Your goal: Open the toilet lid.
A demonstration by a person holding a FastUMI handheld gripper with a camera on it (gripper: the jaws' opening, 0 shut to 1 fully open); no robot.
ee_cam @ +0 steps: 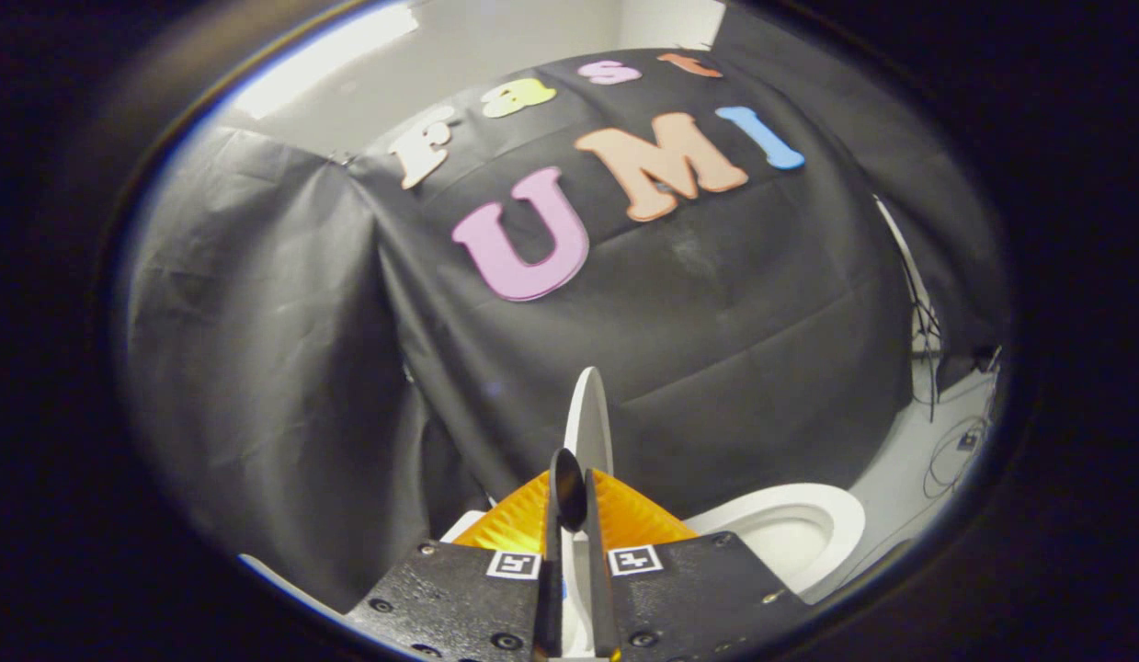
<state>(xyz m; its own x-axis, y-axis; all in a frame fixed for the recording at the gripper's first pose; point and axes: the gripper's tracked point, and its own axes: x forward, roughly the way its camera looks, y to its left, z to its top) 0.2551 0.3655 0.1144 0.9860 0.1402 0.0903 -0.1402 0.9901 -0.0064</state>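
Gripper (574, 515) fingers closed on the thin edge of the toilet lid (589, 428), clamped between them. Lid stands near upright, edge-on just ahead of the fingers; open bowl and seat (822, 515) exposed beside it. Task looks almost done; release remains, black cloth wall (716, 322) beyond.

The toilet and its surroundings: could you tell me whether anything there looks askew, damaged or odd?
Nothing stands out. The toilet lid stands raised on edge, clamped between the gripper jaws; the toilet bowl looks intact. Loose cables lie on the floor beyond.
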